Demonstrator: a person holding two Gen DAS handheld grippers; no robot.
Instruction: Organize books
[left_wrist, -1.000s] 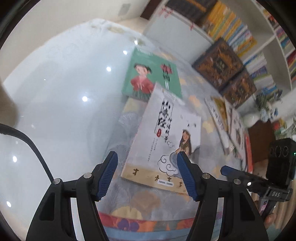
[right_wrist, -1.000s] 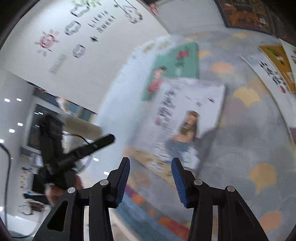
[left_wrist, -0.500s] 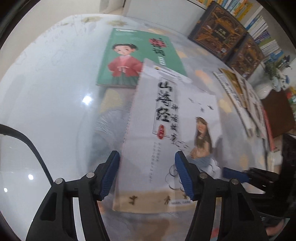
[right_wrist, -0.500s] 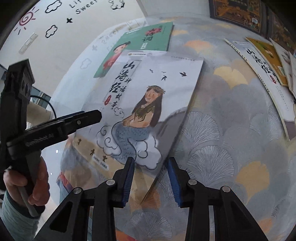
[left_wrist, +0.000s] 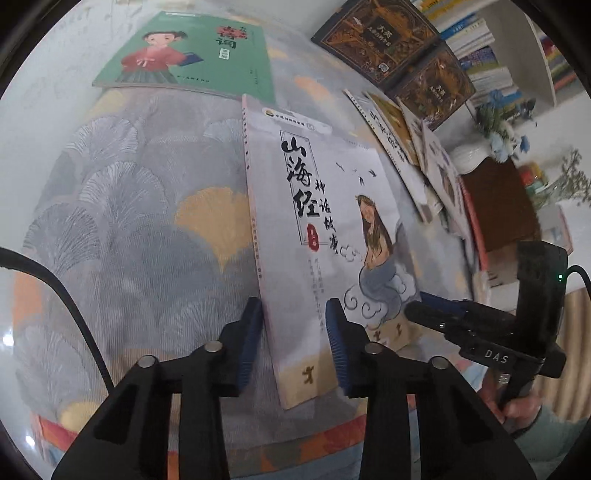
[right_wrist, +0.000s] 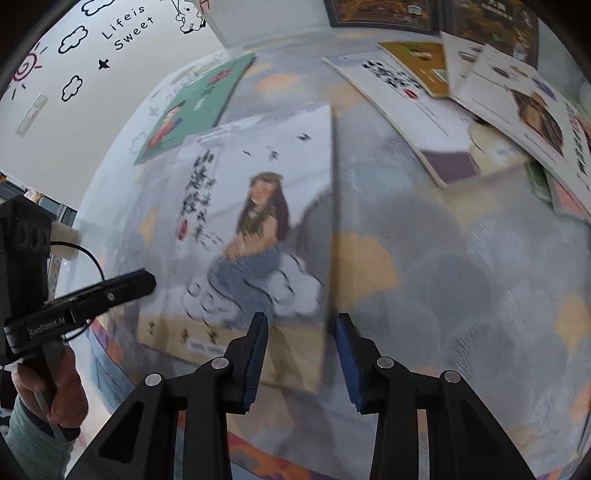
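Observation:
A white book with a long-haired figure on a cloud (left_wrist: 332, 229) (right_wrist: 258, 206) lies on the patterned cloth. My left gripper (left_wrist: 293, 332) straddles its spine edge near the bottom left corner. Its jaws are closing with that corner between them, one pad over the cover and one just outside the spine. My right gripper (right_wrist: 301, 343) straddles the book's right edge near the bottom corner, with a small gap beside the outer pad. A green book with a girl in red (left_wrist: 192, 51) (right_wrist: 195, 107) lies farther back.
Several thin books (left_wrist: 406, 155) (right_wrist: 461, 92) lie fanned out on the right. Two dark ornate books (left_wrist: 391, 40) lean against a full bookshelf (left_wrist: 480, 48). A white vase with flowers (left_wrist: 472, 155) stands beside a brown box. The cloth's striped edge (left_wrist: 332, 435) is close below.
Both grippers have come down and forward onto the white book's near corners. The left jaws have narrowed a lot, the right ones a little. The book itself lies where it did.

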